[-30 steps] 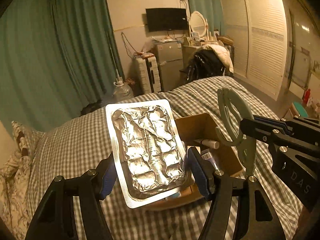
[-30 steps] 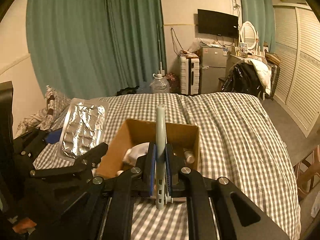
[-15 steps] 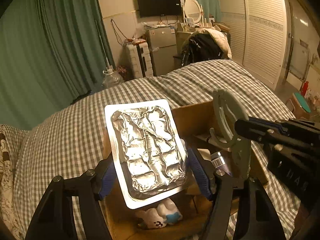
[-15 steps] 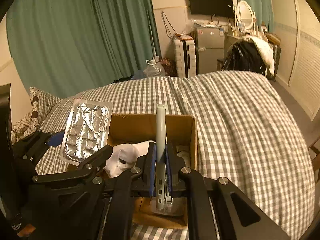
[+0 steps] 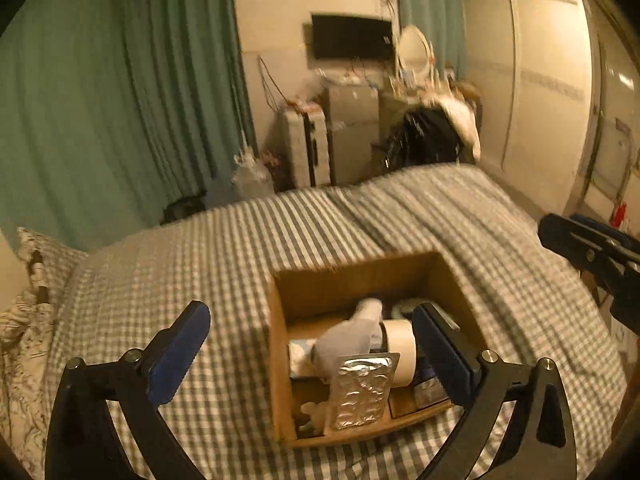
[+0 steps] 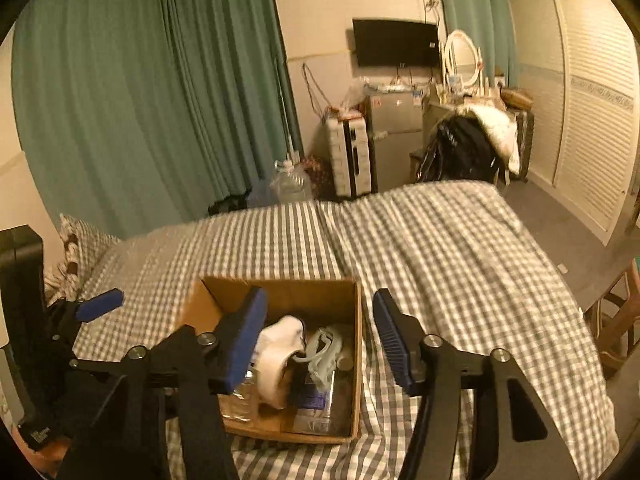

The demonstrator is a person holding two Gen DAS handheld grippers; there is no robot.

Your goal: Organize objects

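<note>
An open cardboard box (image 5: 352, 268) (image 6: 280, 292) sits on the checked bed. The silver foil blister pack (image 5: 362, 390) lies in its near end, leaning on a white tape roll (image 5: 400, 350) and a white sock (image 5: 352, 340). The pale green plastic piece (image 6: 322, 354) lies inside the box beside the white sock (image 6: 280, 344). My left gripper (image 5: 310, 348) is open and empty above the box's near left side. My right gripper (image 6: 320, 332) is open and empty above the box's right half; it also shows at the right edge of the left wrist view (image 5: 592, 248).
The checked bedspread (image 6: 440, 248) covers the bed around the box. A patterned pillow (image 5: 28, 280) lies at the left. Green curtains, a suitcase, a small fridge, a chair with clothes and white wardrobe doors stand beyond the bed. A wooden chair (image 6: 616, 320) is at the right.
Both grippers opened. The blister pack dropped from my left gripper into the box, and the green piece dropped from my right gripper into the box. Both grippers pulled back upward.
</note>
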